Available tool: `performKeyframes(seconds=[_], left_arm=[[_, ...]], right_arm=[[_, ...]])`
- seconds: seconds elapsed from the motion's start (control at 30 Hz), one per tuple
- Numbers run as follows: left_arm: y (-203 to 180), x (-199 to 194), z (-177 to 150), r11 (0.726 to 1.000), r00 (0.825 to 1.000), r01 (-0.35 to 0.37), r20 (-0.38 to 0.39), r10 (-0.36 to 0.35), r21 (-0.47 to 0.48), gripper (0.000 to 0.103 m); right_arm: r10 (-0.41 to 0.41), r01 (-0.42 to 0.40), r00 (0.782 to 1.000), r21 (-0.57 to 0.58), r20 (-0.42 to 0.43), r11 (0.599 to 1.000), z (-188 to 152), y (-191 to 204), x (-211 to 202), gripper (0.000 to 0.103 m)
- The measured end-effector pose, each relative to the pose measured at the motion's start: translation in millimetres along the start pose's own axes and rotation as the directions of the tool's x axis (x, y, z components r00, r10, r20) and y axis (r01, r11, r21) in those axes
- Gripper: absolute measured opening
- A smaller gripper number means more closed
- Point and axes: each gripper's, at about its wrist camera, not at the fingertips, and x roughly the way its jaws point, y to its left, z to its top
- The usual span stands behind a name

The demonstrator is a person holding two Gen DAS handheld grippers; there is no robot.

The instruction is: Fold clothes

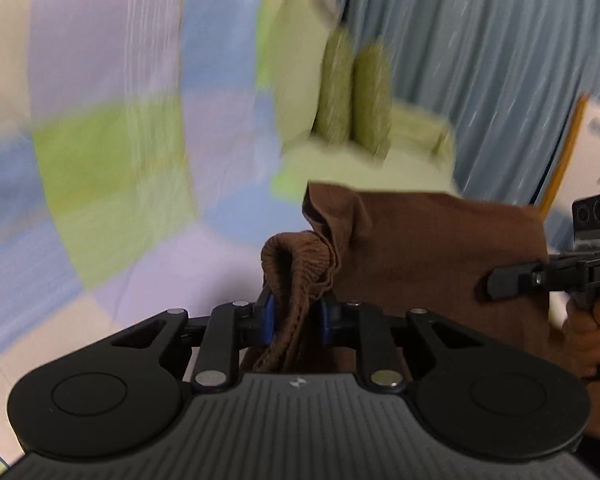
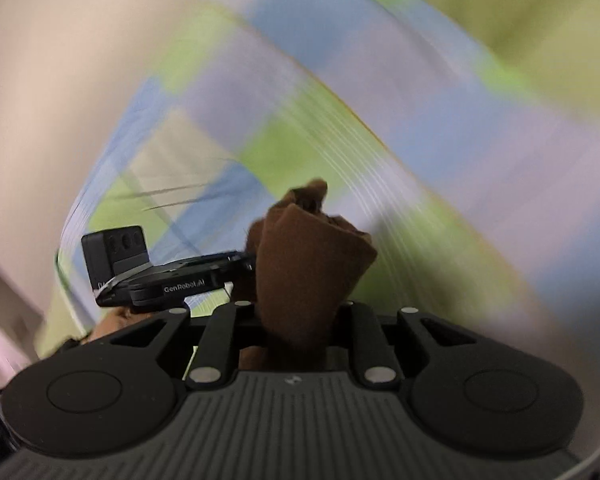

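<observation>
A brown garment (image 1: 428, 248) hangs lifted between both grippers above a checked bed sheet. My left gripper (image 1: 298, 314) is shut on its ribbed elastic waistband (image 1: 296, 264), which bunches up between the blue pads (image 1: 269, 312). In the left wrist view the right gripper (image 1: 500, 280) comes in from the right edge, held by a hand, and grips the cloth's far side. In the right wrist view my right gripper (image 2: 300, 320) is shut on a folded bunch of the brown garment (image 2: 312, 256); its fingertips are hidden by the cloth. The left gripper (image 2: 236, 268) shows at the left there.
A bed sheet (image 1: 112, 160) checked in green, blue and lilac lies below, blurred by motion. Pale green pillows (image 1: 356, 96) sit at the back against a blue curtain (image 1: 492, 60). A hand (image 1: 588, 332) holds the right gripper's handle.
</observation>
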Motion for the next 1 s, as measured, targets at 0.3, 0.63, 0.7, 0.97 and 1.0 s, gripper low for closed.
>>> performKeyframes(seconds=[0.3, 0.63, 0.7, 0.97, 1.0], left_arm=[[-47.1, -153.9, -69.4, 0.995, 0.993, -0.077, 0.09, 0.082, -0.063, 0.038], [-73.7, -318.7, -270.8, 0.798, 0.868, -0.496, -0.205, 0.451, -0.343, 0.041], [-86.1, -350.2, -285.1, 0.754, 0.854, -0.512, -0.147, 0.5, -0.41, 0.05], [-117.6, -345.5, -290.7, 0.739, 0.871, -0.42, -0.003, 0.492, -0.526, 0.058], [-119.3, -340.1, -292.1, 0.745, 0.879, -0.388, 0.025, 0.476, -0.542, 0.061]], right_arm=[[-0.027, 0.01, 1.0, -0.841, -0.005, 0.541, -39.8, 207.5, -57.1, 0.015], [0.021, -0.439, 0.894, -0.867, -0.447, 0.234, -243.5, 317.1, -2.7, 0.017], [-0.001, -0.48, 0.871, -0.851, -0.492, 0.211, -266.4, 326.2, 2.3, 0.025], [0.145, -0.537, 0.835, -0.726, -0.531, 0.429, -224.2, 317.1, -34.7, 0.04], [0.148, -0.518, 0.846, -0.725, -0.512, 0.455, -216.0, 312.0, -40.8, 0.04]])
